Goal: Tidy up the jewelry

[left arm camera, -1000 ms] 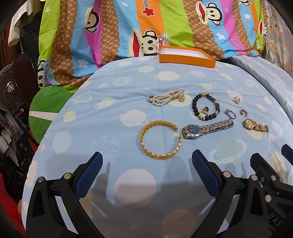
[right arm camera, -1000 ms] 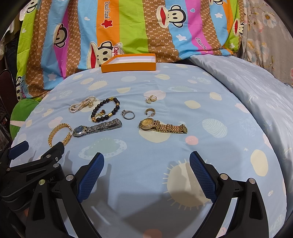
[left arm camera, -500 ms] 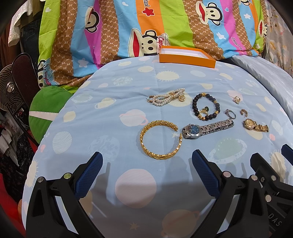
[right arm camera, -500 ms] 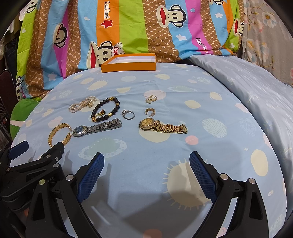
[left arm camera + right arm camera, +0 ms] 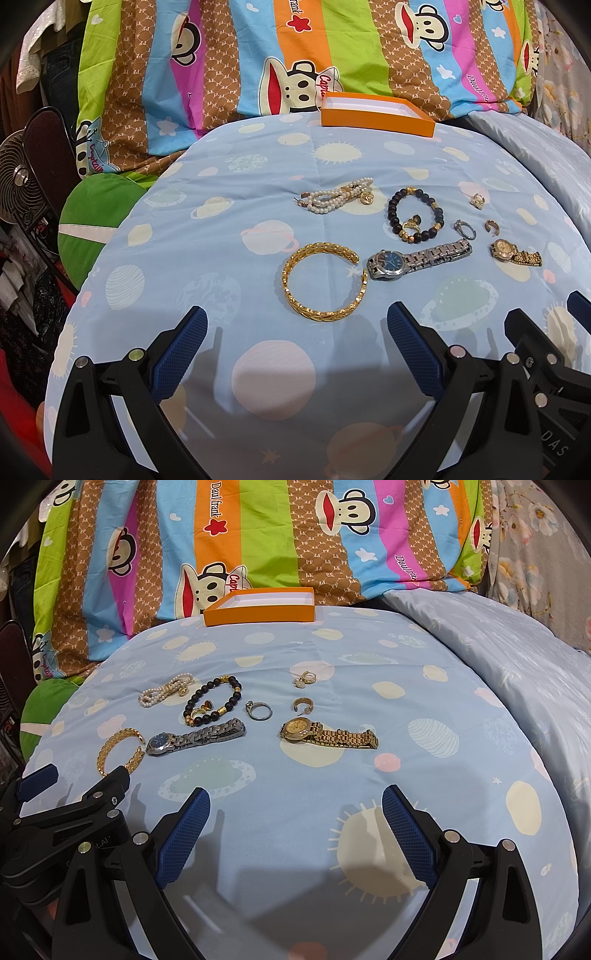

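Jewelry lies on a blue planet-print sheet (image 5: 258, 177): a gold cuff bangle (image 5: 322, 282) (image 5: 119, 749), a silver watch (image 5: 417, 258) (image 5: 195, 736), a gold watch (image 5: 515, 253) (image 5: 328, 733), a black bead bracelet (image 5: 414, 216) (image 5: 212, 701), a pearl bracelet (image 5: 334, 195) (image 5: 166, 689), a silver ring (image 5: 463, 229) (image 5: 258, 710) and small gold earrings (image 5: 303, 704). An open orange box (image 5: 376, 113) (image 5: 260, 605) sits at the far edge. My left gripper (image 5: 297, 345) is open just short of the bangle. My right gripper (image 5: 295, 829) is open, short of the gold watch.
A striped monkey-print quilt (image 5: 295, 55) rises behind the box. A green cushion (image 5: 92, 218), a fan (image 5: 18, 184) and a dark chair (image 5: 48, 147) stand off the left edge. A pale blue duvet (image 5: 517, 657) lies to the right.
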`<state>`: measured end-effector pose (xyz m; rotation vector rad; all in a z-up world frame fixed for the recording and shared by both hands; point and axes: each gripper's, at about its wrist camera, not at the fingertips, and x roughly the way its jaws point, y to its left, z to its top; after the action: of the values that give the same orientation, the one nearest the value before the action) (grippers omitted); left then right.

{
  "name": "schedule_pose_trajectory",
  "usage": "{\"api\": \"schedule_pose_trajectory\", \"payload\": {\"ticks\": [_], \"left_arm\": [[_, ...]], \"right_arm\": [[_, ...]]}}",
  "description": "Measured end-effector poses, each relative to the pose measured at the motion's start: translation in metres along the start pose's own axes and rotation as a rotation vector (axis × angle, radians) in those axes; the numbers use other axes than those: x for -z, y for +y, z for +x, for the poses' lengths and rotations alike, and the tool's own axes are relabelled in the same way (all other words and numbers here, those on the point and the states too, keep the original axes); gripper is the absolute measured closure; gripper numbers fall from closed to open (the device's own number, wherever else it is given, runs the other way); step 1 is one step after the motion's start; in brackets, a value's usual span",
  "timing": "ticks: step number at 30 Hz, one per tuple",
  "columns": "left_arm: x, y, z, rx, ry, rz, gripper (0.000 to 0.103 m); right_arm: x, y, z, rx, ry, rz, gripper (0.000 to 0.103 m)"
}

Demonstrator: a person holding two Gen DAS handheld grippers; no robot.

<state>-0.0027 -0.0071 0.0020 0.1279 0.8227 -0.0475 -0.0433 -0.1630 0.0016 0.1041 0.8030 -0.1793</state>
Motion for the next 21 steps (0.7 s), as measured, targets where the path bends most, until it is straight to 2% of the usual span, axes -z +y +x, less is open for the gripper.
{"api": "schedule_pose_trajectory", "payload": {"ticks": [14,21], "left_arm": [[-0.001,0.000,-0.003,0.014,-0.007,-0.016,0.007],[0.004,0.043,-0.005,0.048,0.014,-0.070,0.007]], "right_arm": [[-0.001,0.001,0.001,-0.014,0.009,-0.002,0.010],[0.001,-0.008,0.004,-0.068,0.045,0.028,0.010]]}}
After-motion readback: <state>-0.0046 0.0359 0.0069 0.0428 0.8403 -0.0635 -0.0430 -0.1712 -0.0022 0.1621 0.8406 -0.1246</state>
